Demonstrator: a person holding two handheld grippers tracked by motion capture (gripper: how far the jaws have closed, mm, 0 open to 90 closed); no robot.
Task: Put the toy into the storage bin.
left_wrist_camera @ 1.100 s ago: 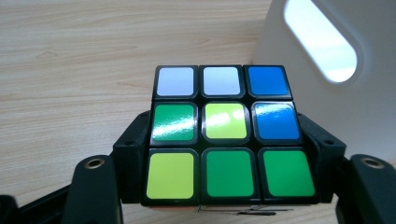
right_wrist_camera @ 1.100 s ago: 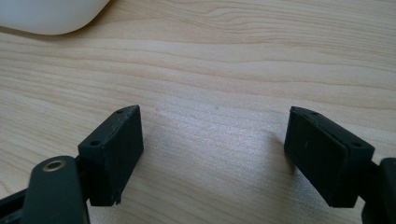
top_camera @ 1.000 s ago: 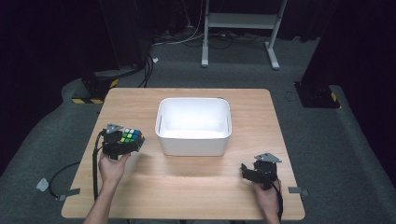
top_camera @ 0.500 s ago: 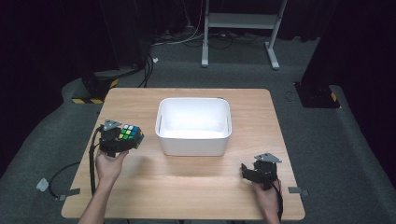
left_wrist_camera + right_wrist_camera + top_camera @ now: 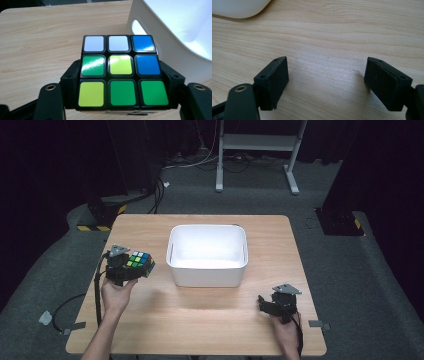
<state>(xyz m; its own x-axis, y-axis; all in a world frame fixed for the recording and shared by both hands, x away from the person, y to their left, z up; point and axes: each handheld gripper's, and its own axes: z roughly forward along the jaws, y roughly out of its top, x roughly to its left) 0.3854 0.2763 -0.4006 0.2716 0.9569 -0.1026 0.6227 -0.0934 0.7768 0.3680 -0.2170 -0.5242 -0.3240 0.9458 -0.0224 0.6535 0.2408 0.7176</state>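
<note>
The left gripper was clamped on the puzzle cube, its underside hidden; the right gripper stood apart, empty.

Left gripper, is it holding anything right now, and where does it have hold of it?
Yes: the left gripper holds the puzzle cube, jaws clamped on two opposite side faces. The right gripper is open, holding nothing.

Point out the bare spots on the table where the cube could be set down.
Bare wood lies between the left gripper holding the cube and the white bin, along the near edge of the table between both hands, and behind the bin. The right gripper crowds the near right corner.
</note>
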